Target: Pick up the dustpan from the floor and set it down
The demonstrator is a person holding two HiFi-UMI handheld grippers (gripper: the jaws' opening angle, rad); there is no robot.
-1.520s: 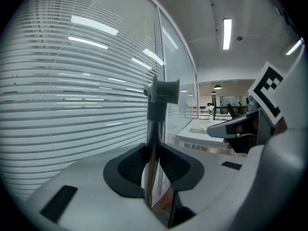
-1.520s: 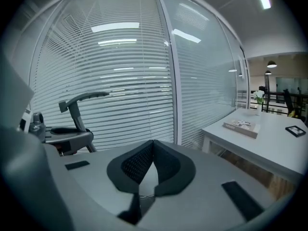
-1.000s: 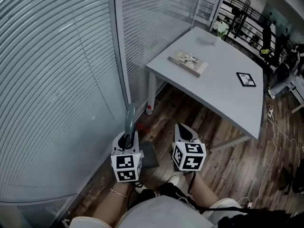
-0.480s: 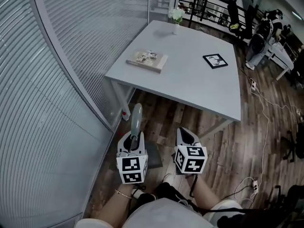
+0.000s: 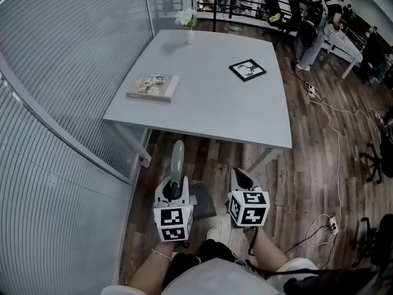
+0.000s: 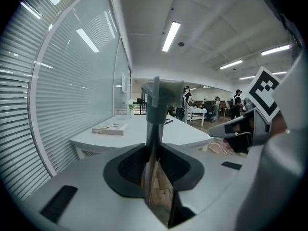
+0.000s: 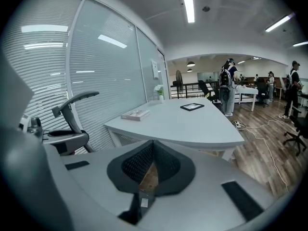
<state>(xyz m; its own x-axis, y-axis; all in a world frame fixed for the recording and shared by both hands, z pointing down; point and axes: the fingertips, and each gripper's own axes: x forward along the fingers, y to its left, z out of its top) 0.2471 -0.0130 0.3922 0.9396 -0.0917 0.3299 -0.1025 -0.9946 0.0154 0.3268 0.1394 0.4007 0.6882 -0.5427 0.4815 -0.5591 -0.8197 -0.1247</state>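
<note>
The dustpan's grey-green handle (image 5: 178,160) stands up from my left gripper (image 5: 175,188), which is shut on it. Its dark pan (image 5: 202,203) hangs below, just above the wood floor by my feet. In the left gripper view the handle (image 6: 155,114) rises upright between the pads, and the gripper (image 6: 153,150) clamps its lower part. My right gripper (image 5: 241,177) floats beside it to the right, jaws together and holding nothing. The right gripper view shows that gripper (image 7: 152,150) with pads meeting and the left gripper with the handle (image 7: 72,110) at the left.
A white table (image 5: 215,112) stands straight ahead with a book (image 5: 153,86), a framed picture (image 5: 248,70) and a small flower vase (image 5: 187,22). A glass wall with blinds (image 5: 55,103) runs along the left. Cables (image 5: 336,165) trail over the floor at the right.
The whole view has swung from the blinds toward the table, which now lies straight ahead. Both grippers moved along with it; the dustpan stayed in the left one.
</note>
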